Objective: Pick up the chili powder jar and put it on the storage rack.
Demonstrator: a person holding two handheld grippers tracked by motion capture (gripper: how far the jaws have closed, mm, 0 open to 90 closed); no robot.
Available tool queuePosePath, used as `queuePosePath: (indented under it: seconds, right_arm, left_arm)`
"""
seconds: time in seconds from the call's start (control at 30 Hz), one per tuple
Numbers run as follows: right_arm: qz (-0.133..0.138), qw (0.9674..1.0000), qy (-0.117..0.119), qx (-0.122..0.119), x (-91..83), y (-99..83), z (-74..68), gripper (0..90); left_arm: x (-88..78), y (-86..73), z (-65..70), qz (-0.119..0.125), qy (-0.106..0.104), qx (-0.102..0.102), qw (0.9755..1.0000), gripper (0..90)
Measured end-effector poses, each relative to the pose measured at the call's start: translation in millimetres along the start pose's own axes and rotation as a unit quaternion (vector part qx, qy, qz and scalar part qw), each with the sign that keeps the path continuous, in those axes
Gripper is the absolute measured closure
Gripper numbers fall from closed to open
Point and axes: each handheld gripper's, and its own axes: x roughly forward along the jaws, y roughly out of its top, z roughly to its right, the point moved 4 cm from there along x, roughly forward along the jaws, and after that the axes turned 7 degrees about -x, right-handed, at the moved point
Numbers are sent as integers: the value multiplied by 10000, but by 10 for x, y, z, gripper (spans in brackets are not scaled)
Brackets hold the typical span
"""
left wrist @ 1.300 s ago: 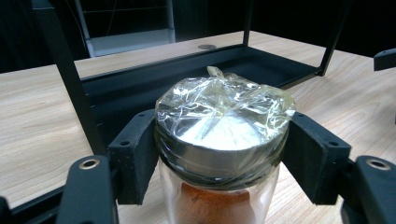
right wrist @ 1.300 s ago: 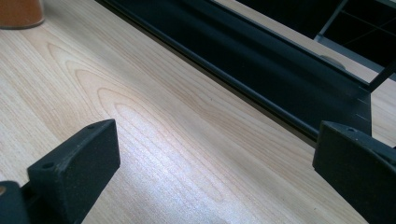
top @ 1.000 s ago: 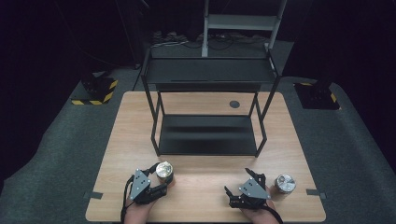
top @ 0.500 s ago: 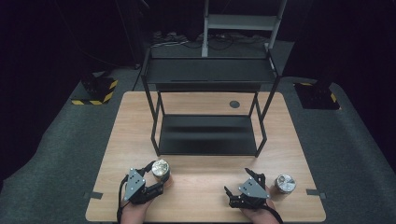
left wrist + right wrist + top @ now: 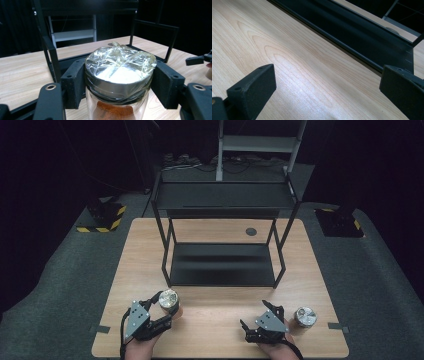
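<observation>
My left gripper (image 5: 117, 87) clamps the jar (image 5: 118, 75) before the rack (image 5: 222, 240); shelving remains, right gripper (image 5: 327, 92) open, empty.

We see two black grippers: left gripper (image 5: 162, 312) and right gripper (image 5: 257, 316), each topped by a grey three-cornered plate with small dark holes. A black cable loops off each. Our jaws are chunky matt black blocks with small screw holes; silver rivets sit on the arms.

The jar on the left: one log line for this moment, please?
left gripper: shut on spice jar | right gripper: open, nothing held | second jar: on table | shelf rack: bare
</observation>
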Motion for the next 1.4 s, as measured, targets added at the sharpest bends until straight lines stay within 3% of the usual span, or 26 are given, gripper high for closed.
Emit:
queuePosePath:
  seconds: [0.47, 0.6, 1.4]
  right_arm:
    - [16, 10000, 8, 32, -2, -5, 6, 0]
    - [11, 10000, 15, 36, -2, -4, 9, 0]
    - [62, 9999, 51, 100, -7, -22, 35, 0]
  left_arm:
    - [84, 123, 46, -31, -157, -25, 9999, 343]
    - [128, 195, 60, 88, -189, -39, 9998, 343]
    - [434, 787, 68, 499, -218, 33, 9985, 343]
